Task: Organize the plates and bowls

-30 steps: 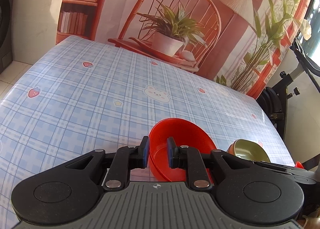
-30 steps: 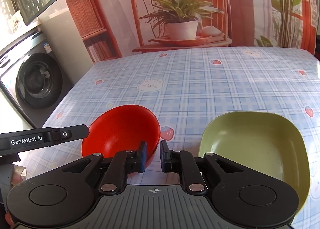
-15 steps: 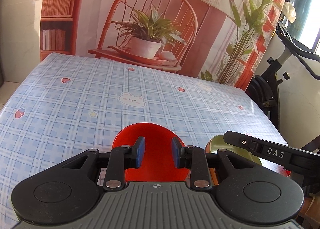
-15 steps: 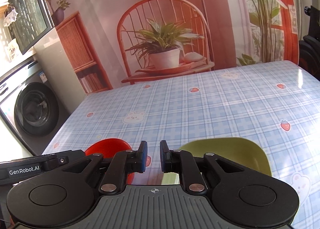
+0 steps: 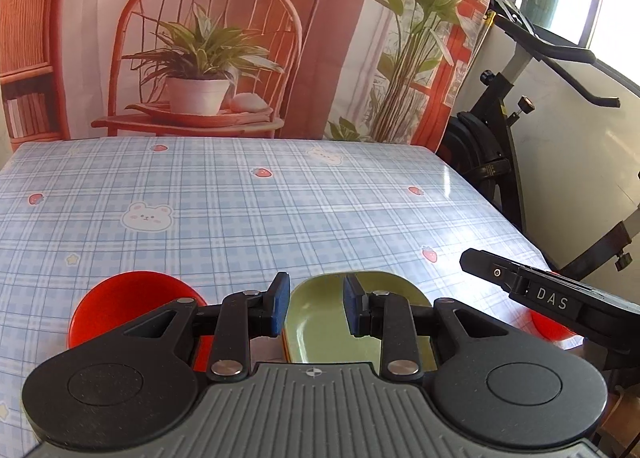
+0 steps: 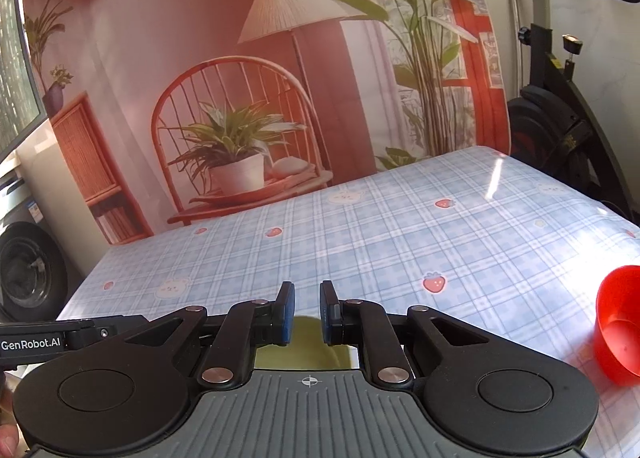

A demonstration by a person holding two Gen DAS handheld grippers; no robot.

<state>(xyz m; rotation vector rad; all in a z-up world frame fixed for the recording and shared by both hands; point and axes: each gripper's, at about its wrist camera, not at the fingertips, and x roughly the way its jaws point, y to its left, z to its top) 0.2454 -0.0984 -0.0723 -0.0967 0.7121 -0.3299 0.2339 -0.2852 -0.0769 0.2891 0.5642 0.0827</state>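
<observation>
A red bowl [image 5: 132, 306] stands on the blue plaid table [image 5: 280, 218] at the near left. Beside it to the right lies a green plate [image 5: 320, 318], with an orange rim showing under its left edge. My left gripper [image 5: 314, 304] hovers above the plate, open and holding nothing. A second red bowl [image 6: 620, 330] stands at the table's near right, partly hidden in the left wrist view by the right gripper's body [image 5: 552, 298]. My right gripper [image 6: 307, 312] is shut to a narrow slit and empty, above the green plate [image 6: 304, 350].
An exercise bike [image 5: 500, 146] stands off the table's right side. A washing machine [image 6: 24, 270] is on the floor to the left. A printed backdrop with a chair and a plant hangs behind the table's far edge. The left gripper's body [image 6: 52, 342] reaches in low left.
My left gripper let go of the red bowl's rim and its jaws widened. Both grippers drew back and rose, swinging right. The second red bowl came into the right wrist view.
</observation>
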